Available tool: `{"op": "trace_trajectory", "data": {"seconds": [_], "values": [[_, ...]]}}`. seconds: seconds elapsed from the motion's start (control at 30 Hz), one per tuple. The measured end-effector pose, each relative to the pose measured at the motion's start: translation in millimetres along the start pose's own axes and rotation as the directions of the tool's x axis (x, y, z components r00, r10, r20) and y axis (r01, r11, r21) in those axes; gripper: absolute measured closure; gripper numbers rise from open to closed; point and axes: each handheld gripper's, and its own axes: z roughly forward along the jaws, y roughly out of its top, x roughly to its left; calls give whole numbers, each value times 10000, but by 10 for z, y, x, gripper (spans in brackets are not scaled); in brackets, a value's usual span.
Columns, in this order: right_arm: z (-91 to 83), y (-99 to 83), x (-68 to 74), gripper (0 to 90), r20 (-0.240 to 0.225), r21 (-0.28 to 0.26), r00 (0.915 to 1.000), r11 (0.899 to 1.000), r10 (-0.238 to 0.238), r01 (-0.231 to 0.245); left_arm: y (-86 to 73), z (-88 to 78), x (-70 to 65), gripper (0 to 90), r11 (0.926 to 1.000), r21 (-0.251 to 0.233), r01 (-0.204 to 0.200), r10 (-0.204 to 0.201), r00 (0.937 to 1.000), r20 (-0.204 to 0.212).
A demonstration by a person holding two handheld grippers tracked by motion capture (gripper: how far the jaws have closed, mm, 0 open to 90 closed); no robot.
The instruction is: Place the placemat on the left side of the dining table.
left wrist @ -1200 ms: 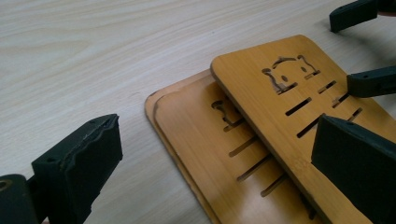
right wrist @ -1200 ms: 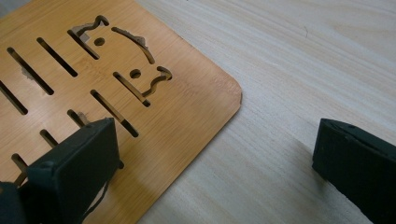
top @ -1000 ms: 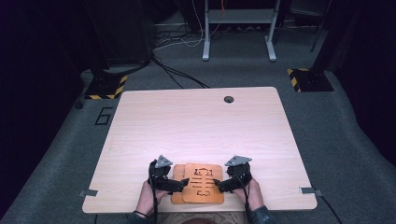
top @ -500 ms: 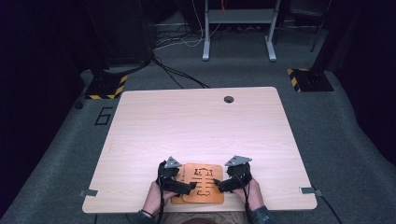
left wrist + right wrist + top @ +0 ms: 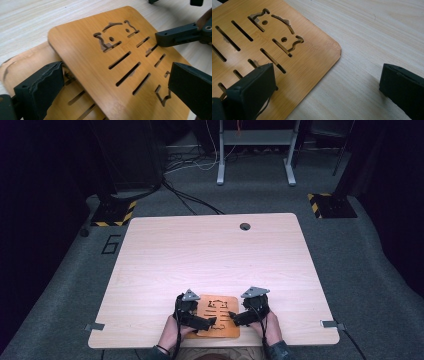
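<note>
Two thin bamboo boards with a cat-shaped cutout and slots lie stacked at the table's near edge. The upper board (image 5: 218, 312) (image 5: 120, 62) (image 5: 287, 50) sits askew over the lower board (image 5: 25, 65), whose corner sticks out at the left. My left gripper (image 5: 210, 322) (image 5: 112, 95) is open, its jaws spread wide over both boards. My right gripper (image 5: 233, 317) (image 5: 324, 92) is open too, with one jaw above the upper board's corner and the other above bare table. One jaw of the right gripper (image 5: 177, 37) reaches over the upper board's far edge in the left gripper view.
The light wooden table (image 5: 210, 255) stretches away from the boards, with a round cable hole (image 5: 244, 226) near its far edge. Metal brackets (image 5: 94, 326) stick out at the near corners. On the floor beyond lie cables and yellow-black striped feet (image 5: 330, 205).
My left gripper has slid to the right, from beside the boards to over them. The right gripper has stayed in place.
</note>
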Motion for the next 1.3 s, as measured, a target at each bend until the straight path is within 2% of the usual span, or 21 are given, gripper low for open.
{"op": "trace_trajectory", "data": {"seconds": [0.13, 0.33, 0.57, 0.7, 0.93, 1.07, 1.17, 1.3], "values": [[3, 0, -5, 0, 36, -37, 10000, 10000, -35, 35, 8, 15, -29, 0, 10000, 28, 28, -28, 9999, -99], [1, 2, -7, 0, 38, -21, 10000, 10000, -3, 3, 29, -13, -31, 0, 9996, 1, 270, -270, 9996, 24], [-12, -3, -14, 0, -47, -26, 9997, 9997, 244, -244, 64, -71, -70, 0, 9995, -214, 226, -226, 9997, 31], [-14, -6, -30, 0, -98, -115, 9997, 9997, 226, -227, 96, -108, -79, 0, 9983, -358, 450, -442, 9988, 213], [-29, -14, -39, 0, -204, -124, 9988, 9989, 449, -452, 144, -148, -115, 0, 9975, -485, 523, -510, 9983, 281], [-37, -21, -54, 0, -238, -182, 9985, 9986, 498, -502, 174, -187, -132, 1, 9964, -573, 626, -596, 9969, 519], [-45, -24, -60, 0, -288, -175, 9978, 9980, 597, -602, 195, -205, -148, 1, 9963, -656, 560, -528, 9974, 496], [-53, -32, -73, 0, -313, -218, 9974, 9976, 647, -654, 224, -230, -175, 3, 9951, -708, 691, -644, 9957, 670]]}}
